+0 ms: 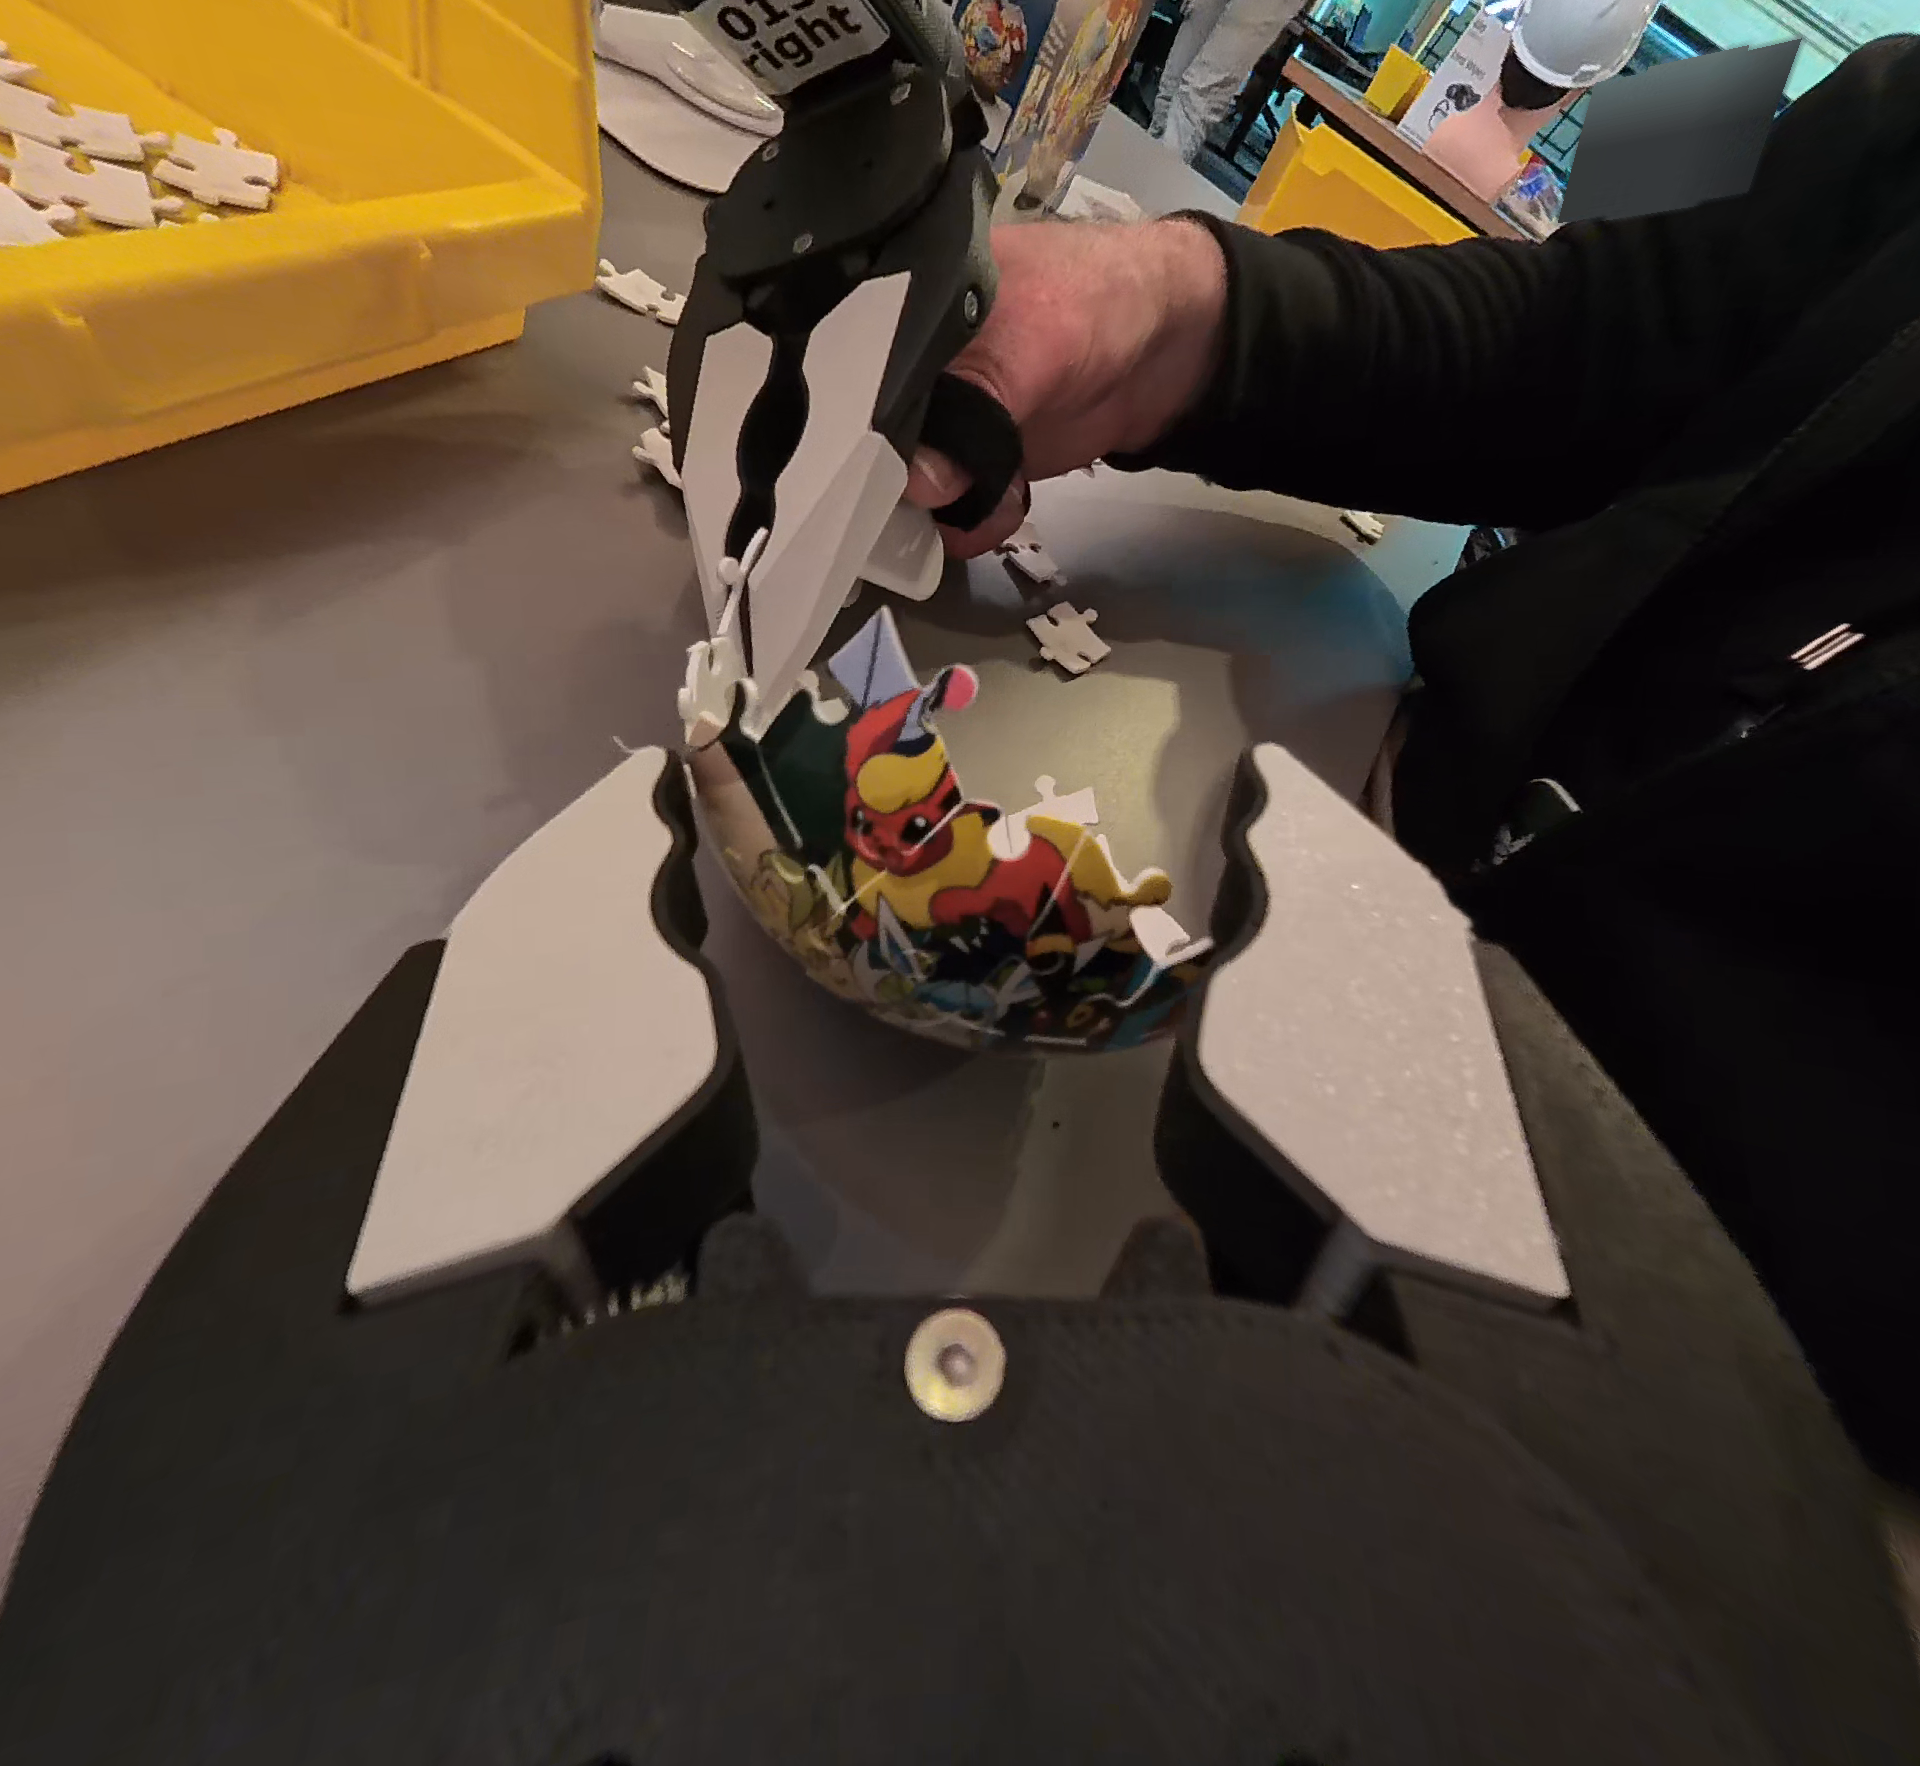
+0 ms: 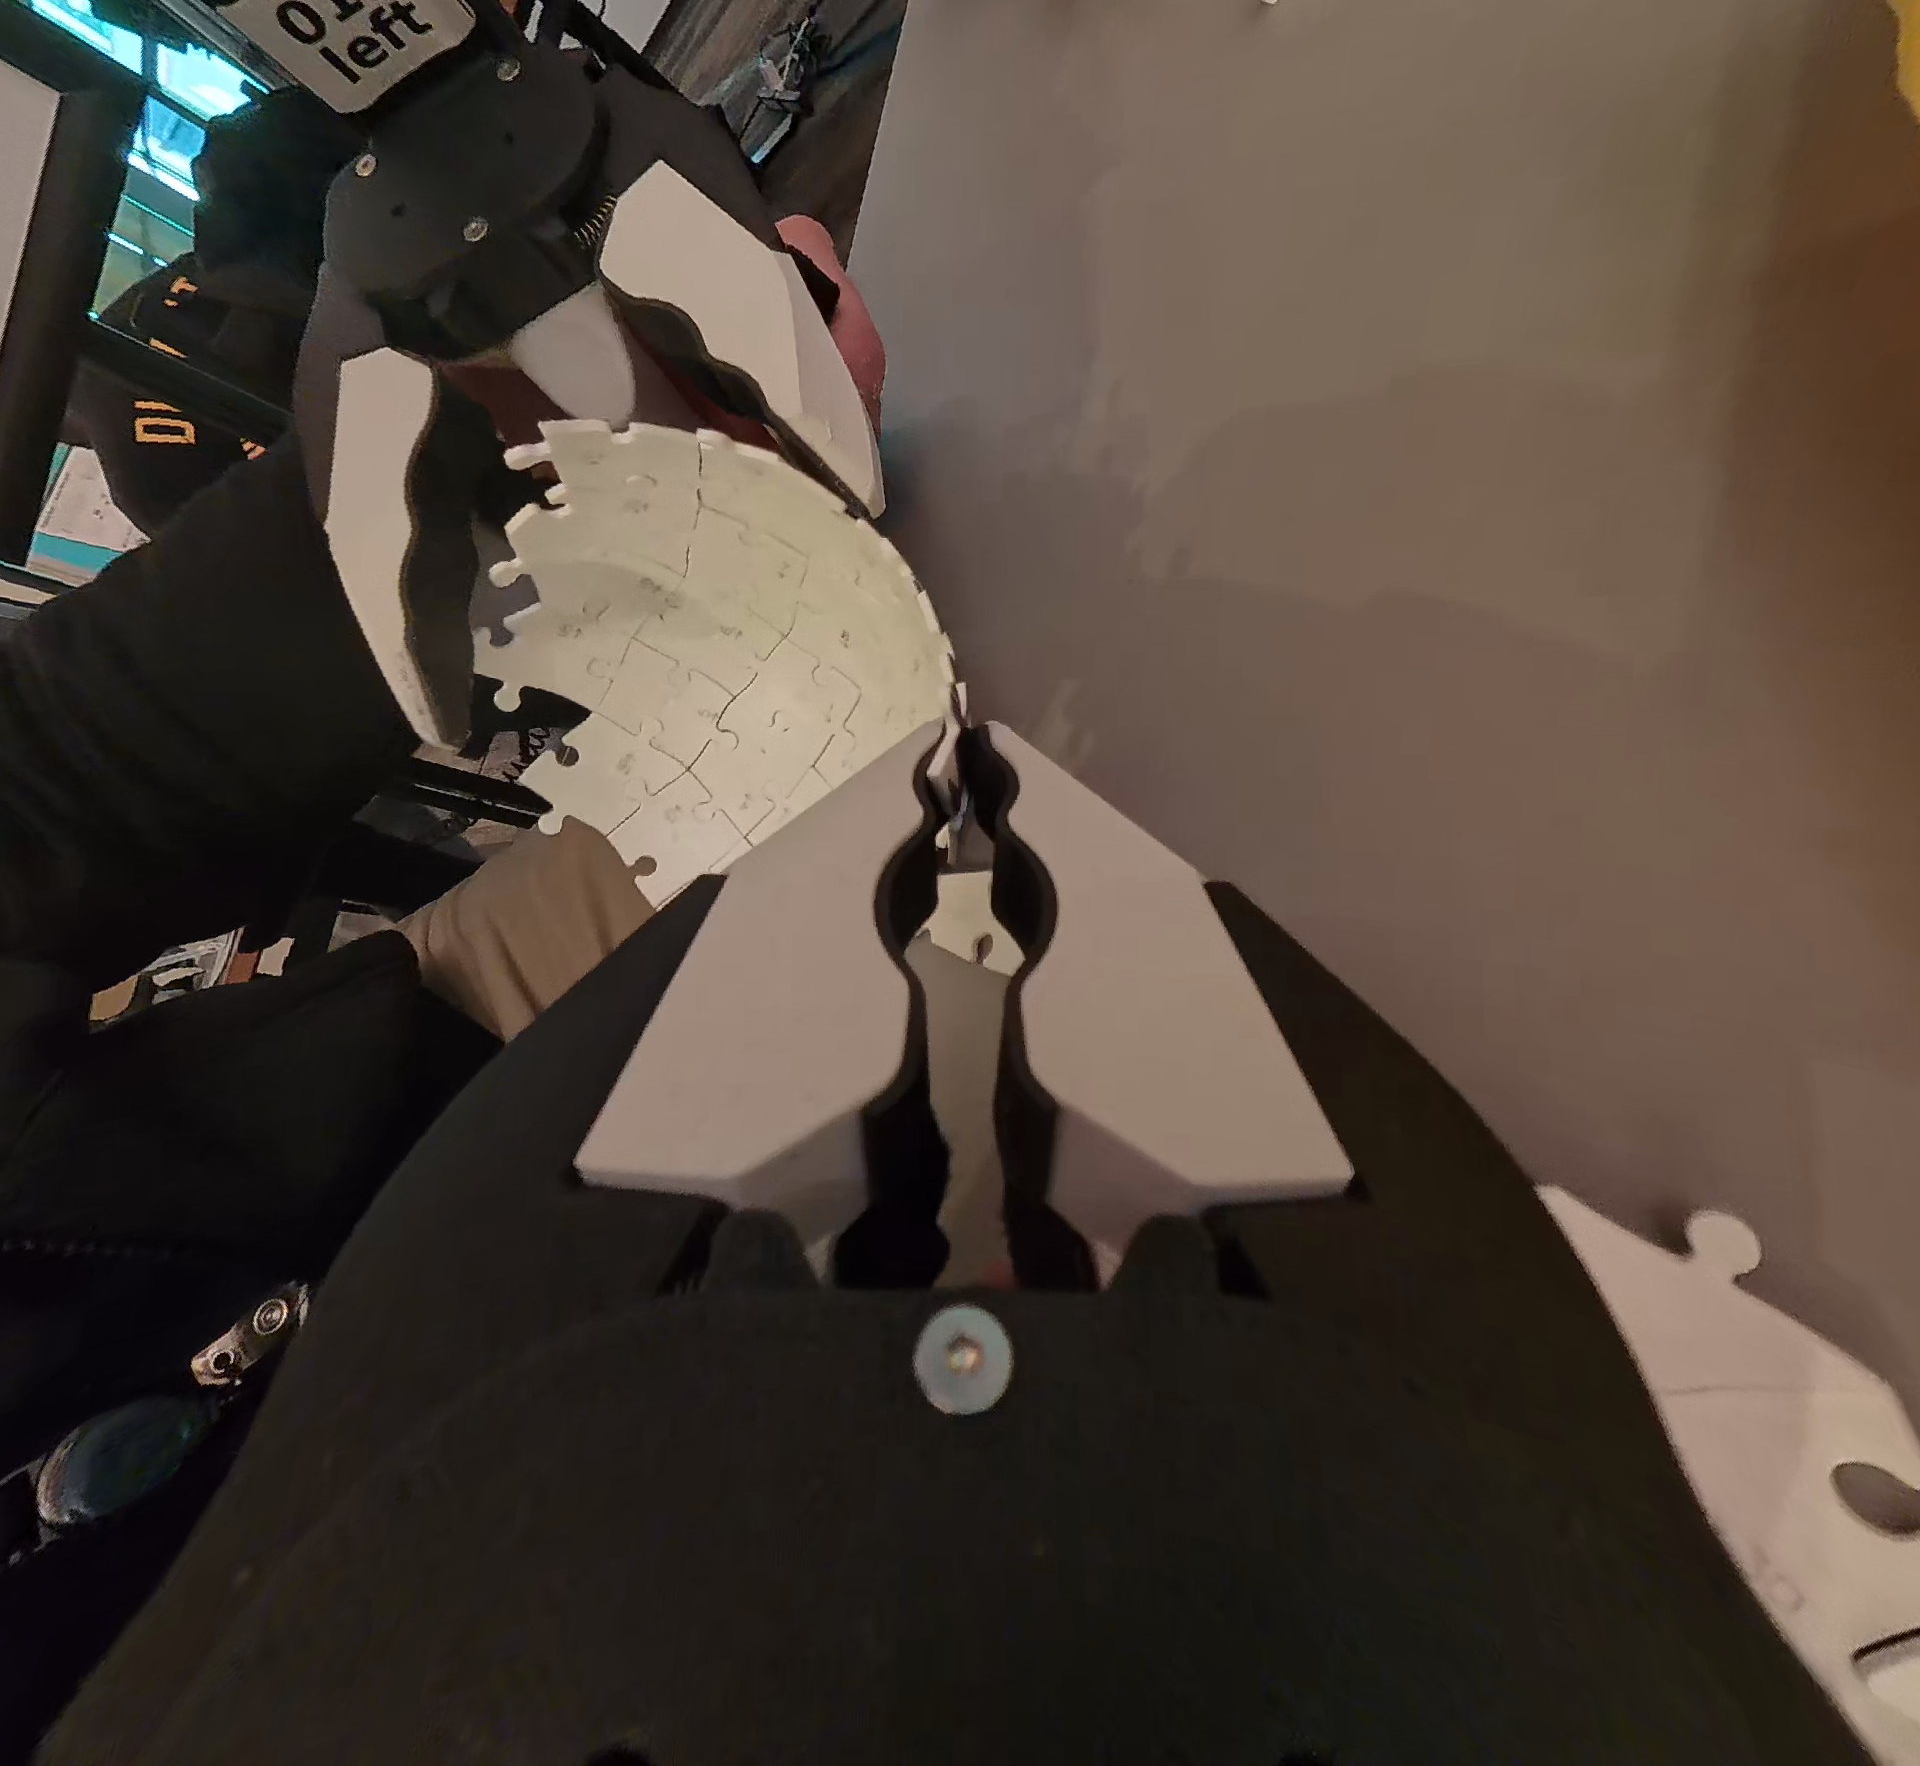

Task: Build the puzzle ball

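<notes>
**Half-built puzzle ball steadied as next piece goes to the rim**

The left tool [image 1: 956, 843] cradles the partly built puzzle ball [image 1: 966, 906] just above the grey bench [image 1: 312, 781], its fingers spread wide around the curved shell, one at each side. Whether the pads actually press the shell or only bracket it cannot be told from either view. The hold appears meant to keep the bowl-shaped section from rolling and to turn its open edge toward the other hand.

The right tool [image 1: 732, 677] comes down from above, fingers drawn narrow and pinching a single white puzzle piece [image 1: 712, 693] at the ball's upper rim. The right wrist view shows the same meeting from the inside: the pale, unprinted face of the shell [image 2: 717, 656], its edge ringed with tabs, and the right tool's own tips [image 2: 961, 760] closed at that edge. The piece is held by its flat faces, probably so its tabs stay free to lock into the neighbouring pieces.

Loose pieces [image 1: 1065, 641] lie scattered on the bench just behind the ball, and more wait in a yellow bin [image 1: 312, 282] to the left, within reach for the next pick. A person's hand [image 1: 1091, 345] grips the right tool's handle.
</notes>
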`<move>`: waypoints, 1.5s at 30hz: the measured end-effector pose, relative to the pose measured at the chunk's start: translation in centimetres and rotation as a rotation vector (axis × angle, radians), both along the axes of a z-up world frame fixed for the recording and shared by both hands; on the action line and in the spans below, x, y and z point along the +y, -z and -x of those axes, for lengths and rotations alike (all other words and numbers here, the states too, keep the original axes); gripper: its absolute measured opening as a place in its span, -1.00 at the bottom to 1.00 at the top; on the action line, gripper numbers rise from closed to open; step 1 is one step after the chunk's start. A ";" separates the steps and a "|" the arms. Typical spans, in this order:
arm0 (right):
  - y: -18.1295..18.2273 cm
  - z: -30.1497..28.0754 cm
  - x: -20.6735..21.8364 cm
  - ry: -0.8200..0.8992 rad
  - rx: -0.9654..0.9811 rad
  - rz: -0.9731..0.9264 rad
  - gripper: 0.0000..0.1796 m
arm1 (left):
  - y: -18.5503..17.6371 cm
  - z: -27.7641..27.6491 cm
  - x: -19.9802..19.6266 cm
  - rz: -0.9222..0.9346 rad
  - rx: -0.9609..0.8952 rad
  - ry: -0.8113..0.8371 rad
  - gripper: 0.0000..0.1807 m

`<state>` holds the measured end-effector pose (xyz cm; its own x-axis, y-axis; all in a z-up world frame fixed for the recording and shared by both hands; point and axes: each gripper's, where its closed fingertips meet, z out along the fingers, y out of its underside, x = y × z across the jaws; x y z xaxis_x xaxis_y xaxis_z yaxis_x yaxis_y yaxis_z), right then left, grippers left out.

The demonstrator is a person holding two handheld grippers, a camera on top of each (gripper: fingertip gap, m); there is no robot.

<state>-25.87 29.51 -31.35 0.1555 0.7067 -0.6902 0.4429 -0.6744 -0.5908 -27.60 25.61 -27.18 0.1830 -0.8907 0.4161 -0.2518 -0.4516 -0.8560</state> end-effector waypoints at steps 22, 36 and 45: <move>0.1 -0.4 0.1 -0.002 -0.022 -0.008 -0.88 | 0.4 0.2 0.4 -0.008 -0.011 -0.016 -0.08; -0.1 -2.6 0.9 0.019 -0.134 -0.159 -0.81 | 0.4 -0.1 0.1 -0.011 -0.005 -0.007 -0.07; 0.8 -2.6 0.1 -0.038 -0.121 -0.103 -0.88 | 0.8 -0.2 -0.5 -0.038 0.041 0.044 0.06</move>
